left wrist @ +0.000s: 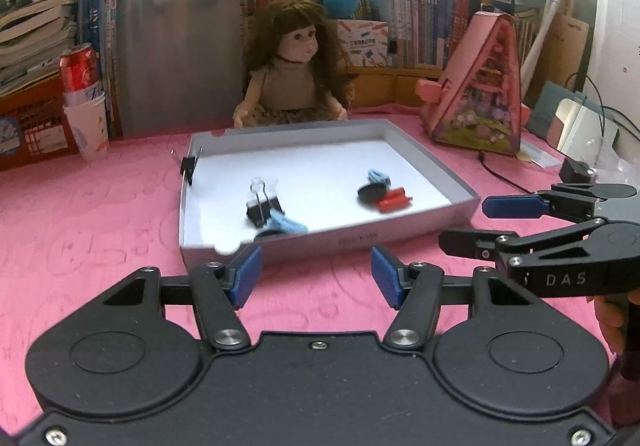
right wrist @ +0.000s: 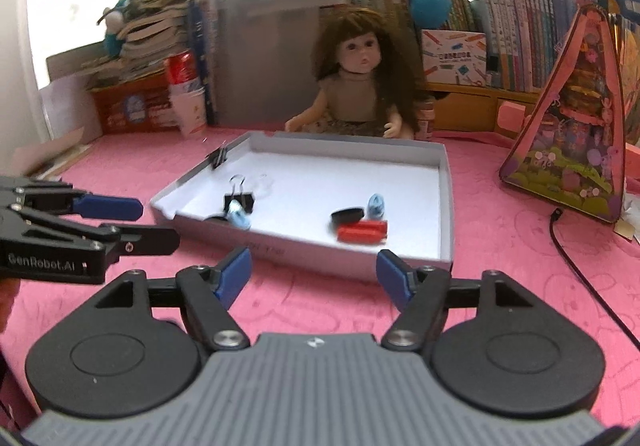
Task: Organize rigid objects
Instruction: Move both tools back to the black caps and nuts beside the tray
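Observation:
A shallow grey tray [left wrist: 432, 150] [right wrist: 447, 182] lies on the pink cloth. In it are a black binder clip [left wrist: 262, 208] [right wrist: 240, 200], a blue piece [left wrist: 288, 226] [right wrist: 239, 217] beside it, a black disc [left wrist: 373, 192] [right wrist: 347, 216], a red object [left wrist: 394, 200] [right wrist: 362, 231] and another blue piece [left wrist: 378, 176] [right wrist: 376, 205]. A small binder clip [left wrist: 189, 166] [right wrist: 218, 157] grips the tray's left wall. My left gripper [left wrist: 316, 276] is open and empty, just short of the tray's front wall. My right gripper [right wrist: 314, 274] is open and empty, also in front of the tray.
A doll [left wrist: 294, 82] [right wrist: 356, 94] sits behind the tray. A pink triangular toy house [left wrist: 480, 94] [right wrist: 576, 126] stands at right with a black cable [right wrist: 576, 270]. A red can in paper cups [left wrist: 82, 86] [right wrist: 184, 86], a grey bin and books line the back.

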`<state>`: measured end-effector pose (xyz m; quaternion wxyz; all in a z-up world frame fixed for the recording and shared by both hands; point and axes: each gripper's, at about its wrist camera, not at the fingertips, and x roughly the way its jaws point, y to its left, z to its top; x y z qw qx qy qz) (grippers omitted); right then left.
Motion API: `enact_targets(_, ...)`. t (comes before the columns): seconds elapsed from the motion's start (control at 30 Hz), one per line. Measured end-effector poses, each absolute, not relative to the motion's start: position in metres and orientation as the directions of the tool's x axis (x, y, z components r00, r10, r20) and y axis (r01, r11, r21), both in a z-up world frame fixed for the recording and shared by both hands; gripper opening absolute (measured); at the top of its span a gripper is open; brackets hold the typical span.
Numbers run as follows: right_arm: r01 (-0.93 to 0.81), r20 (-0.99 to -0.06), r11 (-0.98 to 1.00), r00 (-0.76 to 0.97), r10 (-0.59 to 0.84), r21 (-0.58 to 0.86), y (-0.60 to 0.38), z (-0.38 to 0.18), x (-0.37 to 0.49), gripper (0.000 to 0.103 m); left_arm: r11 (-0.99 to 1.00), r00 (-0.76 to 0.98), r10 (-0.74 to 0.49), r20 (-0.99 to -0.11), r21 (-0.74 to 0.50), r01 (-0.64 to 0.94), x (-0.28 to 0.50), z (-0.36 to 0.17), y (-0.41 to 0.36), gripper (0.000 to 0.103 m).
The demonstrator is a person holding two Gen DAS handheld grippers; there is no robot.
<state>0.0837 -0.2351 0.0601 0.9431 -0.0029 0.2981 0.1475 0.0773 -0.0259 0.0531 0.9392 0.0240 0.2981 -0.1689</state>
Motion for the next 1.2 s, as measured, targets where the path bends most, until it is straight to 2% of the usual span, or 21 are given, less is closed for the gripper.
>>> enact_targets(0.33,-0.323,-0.590,0.946,0.760,0.273,0.022,-0.228,0.040,0.042,0.081,0.939,0.723,-0.327,-0.609,-0.119,0.324,0.040,0.032,-0.010,0.055)
enact_targets(0.5,-0.337,-0.603,0.941,0.757,0.254,-0.027,-0.226,0.034,0.035,0.082,0.925,0.681,-0.347,-0.645,-0.117,0.360,0.030,0.021,-0.013,0.043)
enact_targets(0.6,-0.353,-0.611,0.934,0.750,0.252,-0.048,-0.226,0.031,0.032,0.083,0.921,0.662,-0.353,-0.661,-0.120,0.371,0.028,0.014,-0.015,0.040)
enact_targets(1.03,-0.410,-0.614,0.911,0.730,0.299,-0.044,-0.218,0.024,0.023,0.084,0.929,0.726,-0.296,-0.621,-0.010,0.370,0.029,0.001,-0.041,0.042)
enact_targets(1.2,-0.420,-0.616,0.907,0.724,0.310,-0.036,-0.214,0.021,0.023,0.084,0.934,0.737,-0.291,-0.610,-0.012,0.358,0.033,-0.001,-0.043,0.042)
